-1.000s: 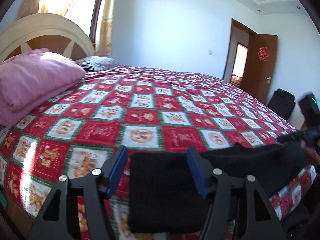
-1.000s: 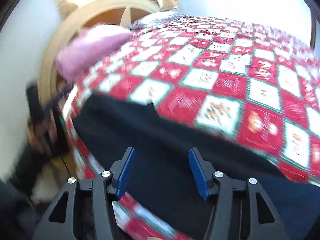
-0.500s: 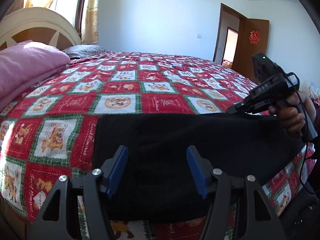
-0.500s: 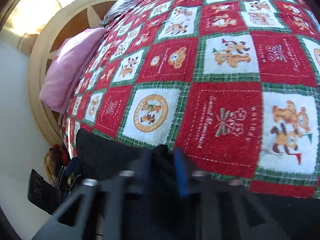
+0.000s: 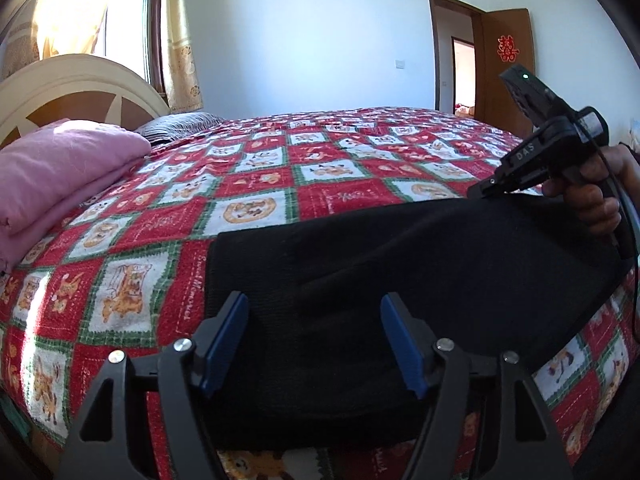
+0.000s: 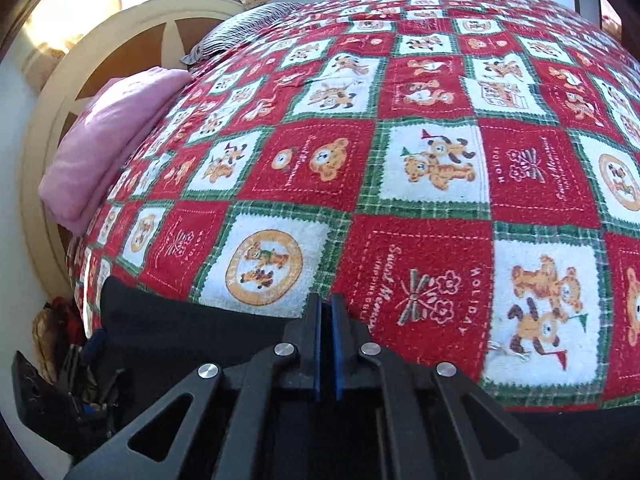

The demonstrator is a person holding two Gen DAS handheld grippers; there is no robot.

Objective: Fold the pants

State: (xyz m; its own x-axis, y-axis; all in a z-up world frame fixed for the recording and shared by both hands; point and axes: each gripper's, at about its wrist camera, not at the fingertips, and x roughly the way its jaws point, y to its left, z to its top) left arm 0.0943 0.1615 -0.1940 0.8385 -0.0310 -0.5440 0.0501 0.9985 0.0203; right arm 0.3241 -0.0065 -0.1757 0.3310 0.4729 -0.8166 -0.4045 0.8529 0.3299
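Black pants lie flat along the near edge of the bed, on a red and white patchwork quilt. My left gripper is open, its blue pads hovering over the left end of the pants. My right gripper is shut on the far edge of the pants; in the left wrist view it pinches the fabric at the right, held by a hand. The cloth between its pads is barely visible.
A folded pink blanket and a striped pillow lie by the cream headboard. An open brown door stands at the far right. A bag with items sits on the floor beside the bed.
My right gripper moved onto the far edge of the pants and closed on it. My left gripper stayed open and shifted slightly over the left end.
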